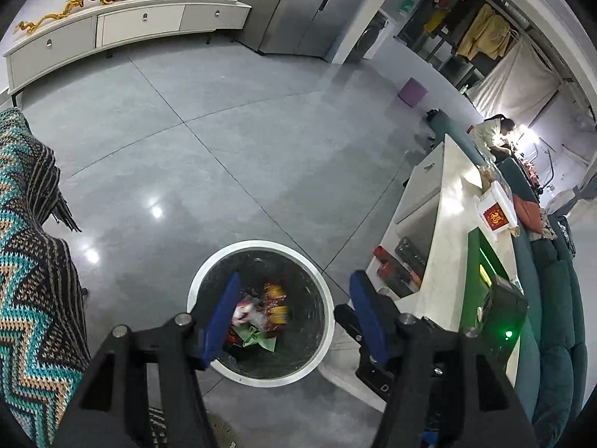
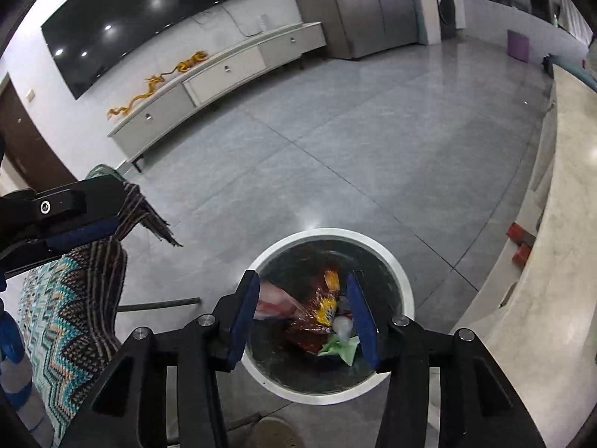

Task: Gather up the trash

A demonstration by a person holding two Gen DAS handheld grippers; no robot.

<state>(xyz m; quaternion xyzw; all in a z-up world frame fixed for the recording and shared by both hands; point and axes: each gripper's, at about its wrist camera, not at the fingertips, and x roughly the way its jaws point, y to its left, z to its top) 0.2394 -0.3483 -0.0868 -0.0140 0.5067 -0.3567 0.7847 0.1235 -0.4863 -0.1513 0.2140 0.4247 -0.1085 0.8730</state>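
Both grippers hovering over bin (image 1: pixel 328 321), lower centre | left gripper (image 1: pixel 294 317) spread, empty | right gripper (image 2: pixel 304 315) spread, empty | wrappers (image 2: pixel 317 317) lying inside, presumably dropped.

Both views are taken from above, tilted steeply down at the floor. The left wrist view is aimed over the trash bin (image 1: pixel 260 313), seen close between its fingers (image 1: pixel 220 321), with the table (image 1: pixel 451 231) at right. The right wrist view is set similarly close above the bin (image 2: pixel 328 315). Bin, floor (image 2: pixel 335 156), cabinet (image 1: pixel 123 26) and knitted blanket (image 1: pixel 33 261) are shared.
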